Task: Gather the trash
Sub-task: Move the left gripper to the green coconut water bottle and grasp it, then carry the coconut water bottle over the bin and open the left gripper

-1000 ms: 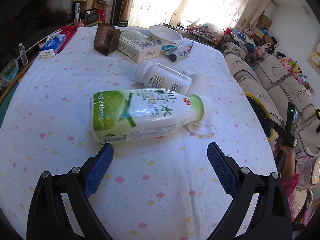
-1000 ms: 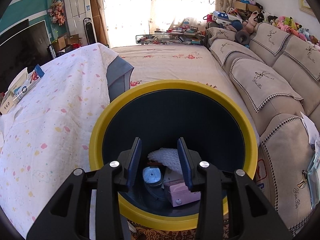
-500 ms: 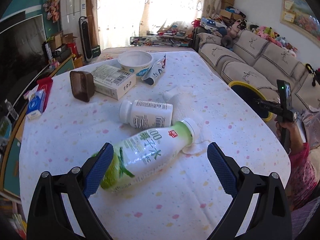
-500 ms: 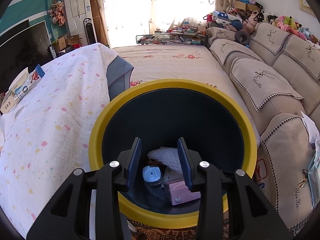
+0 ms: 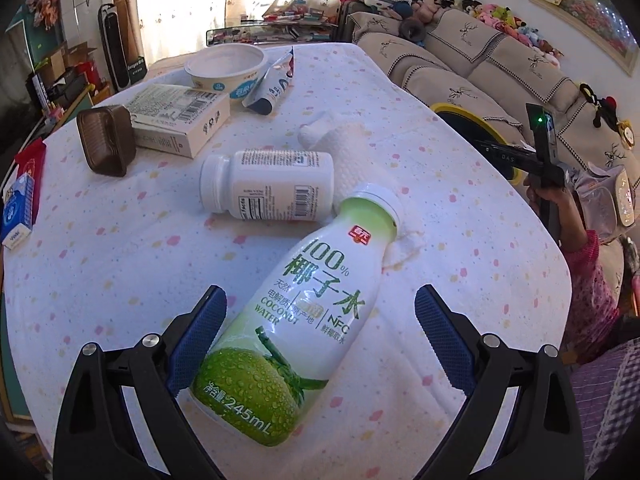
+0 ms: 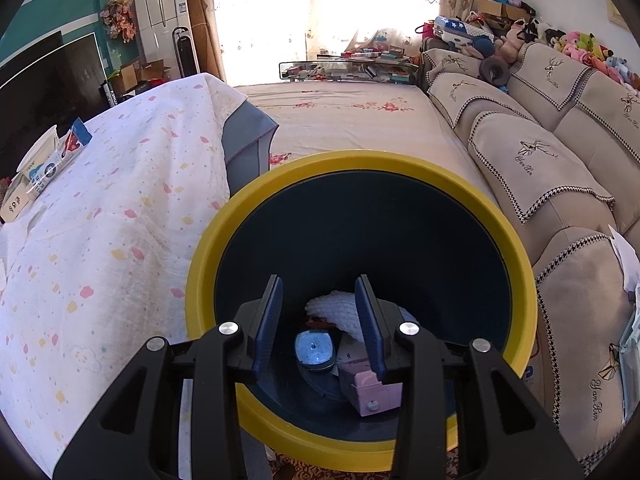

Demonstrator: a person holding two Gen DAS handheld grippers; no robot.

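Observation:
A green-and-white coconut water bottle (image 5: 296,320) lies on its side on the spotted tablecloth, its base between my left gripper's (image 5: 320,332) open fingers. A white pill bottle (image 5: 268,190) lies just beyond it, and a crumpled white tissue (image 5: 352,148) lies past that. My right gripper (image 6: 318,316) hangs over the yellow-rimmed bin (image 6: 280,184), partly open and empty. The bin holds a white wad (image 6: 332,308), a round lid (image 6: 315,348) and a pink box (image 6: 368,388). The bin's rim (image 5: 460,110) also shows in the left wrist view.
Further back on the table are a brown tray (image 5: 106,140), a white carton (image 5: 180,118), a white bowl (image 5: 226,66), a blue-white pouch (image 5: 272,80) and a blue pack (image 5: 16,212). A beige sofa (image 6: 560,168) stands right of the bin.
My left gripper has moved in on the coconut water bottle, which now lies between its fingers. The right gripper has stayed still over the bin.

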